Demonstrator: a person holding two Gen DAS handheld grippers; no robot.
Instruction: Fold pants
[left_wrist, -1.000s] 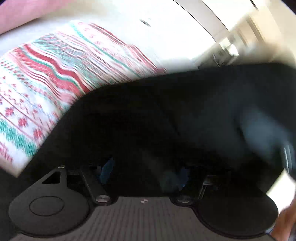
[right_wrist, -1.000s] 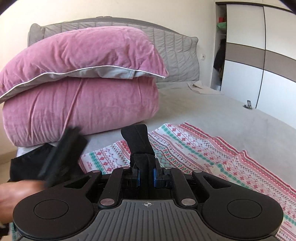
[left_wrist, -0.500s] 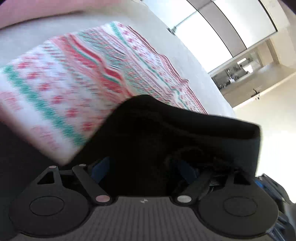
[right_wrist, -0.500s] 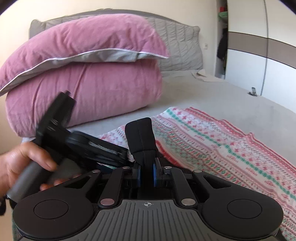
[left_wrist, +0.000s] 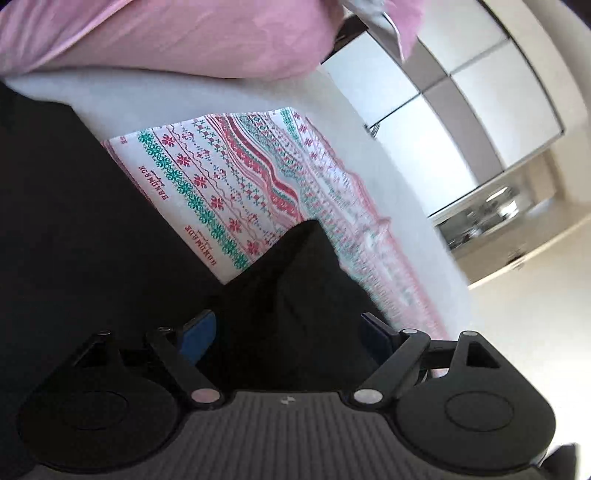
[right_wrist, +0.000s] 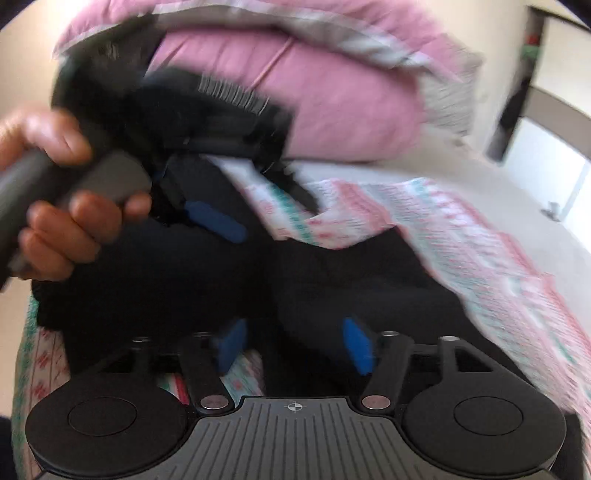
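Note:
The black pants (left_wrist: 295, 288) lie bunched on a patterned blanket (left_wrist: 229, 184) on the bed. My left gripper (left_wrist: 288, 328) stands wide open, and a peak of black cloth rises between its blue pads (left_wrist: 199, 328) without being pressed. In the right wrist view the pants (right_wrist: 184, 280) spread across the middle. My right gripper (right_wrist: 295, 343) is opening; cloth lies between its pads (right_wrist: 356, 343), which no longer pinch it. A hand (right_wrist: 66, 221) holds the left gripper at upper left, blurred, just above the pants.
Two pink pillows (right_wrist: 351, 110) are stacked at the head of the bed, behind the pants. The grey sheet (left_wrist: 221, 99) runs beyond the blanket. White and grey wardrobe doors (left_wrist: 461, 110) stand along the right side.
The right gripper has sunk toward the bed and its jaws have parted, releasing the upright black fold. The left gripper has swung in close beside it and its jaws have widened.

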